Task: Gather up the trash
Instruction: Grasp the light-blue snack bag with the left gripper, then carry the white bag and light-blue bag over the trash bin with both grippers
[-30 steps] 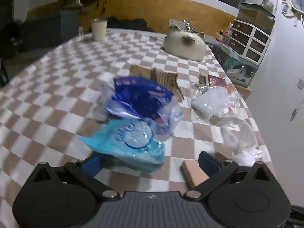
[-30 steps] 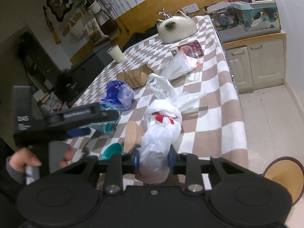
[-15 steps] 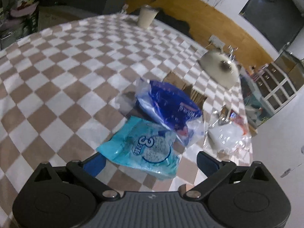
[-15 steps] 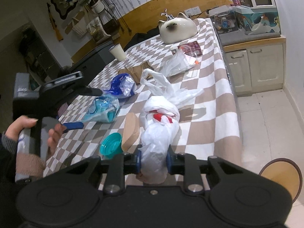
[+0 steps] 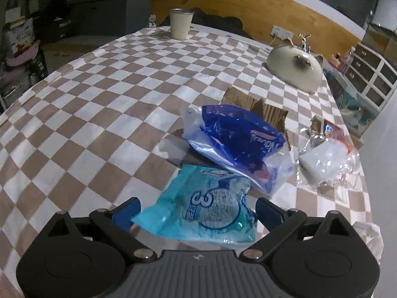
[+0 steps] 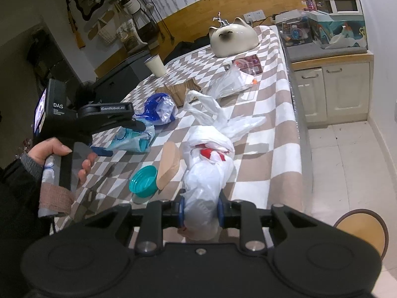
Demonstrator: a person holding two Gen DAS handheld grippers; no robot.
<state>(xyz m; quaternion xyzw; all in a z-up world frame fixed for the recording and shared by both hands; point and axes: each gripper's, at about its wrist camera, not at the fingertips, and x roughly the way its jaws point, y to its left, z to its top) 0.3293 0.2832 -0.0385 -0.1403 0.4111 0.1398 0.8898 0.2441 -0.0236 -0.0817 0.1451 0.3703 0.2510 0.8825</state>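
My left gripper (image 5: 197,209) is open, its blue fingertips on either side of a light-blue wrapper (image 5: 206,207) that lies on the checkered table (image 5: 99,114). A dark-blue plastic bag (image 5: 235,140) lies just beyond it. My right gripper (image 6: 200,212) is shut on a white plastic trash bag (image 6: 208,166) with something red inside, resting near the table's right edge. In the right wrist view the left gripper (image 6: 116,134) hovers over the light-blue wrapper (image 6: 131,140).
A clear bag with white contents (image 5: 322,159), torn cardboard (image 5: 258,106), a cat-shaped cushion (image 5: 295,69) and a paper cup (image 5: 180,23) are on the table. A teal lid (image 6: 144,181) and brown disc (image 6: 168,165) lie beside the trash bag. Cabinets (image 6: 332,89) stand at right.
My left gripper has shifted over the table and now straddles the light-blue wrapper more closely. My right gripper has stayed shut on the white bag, almost still.
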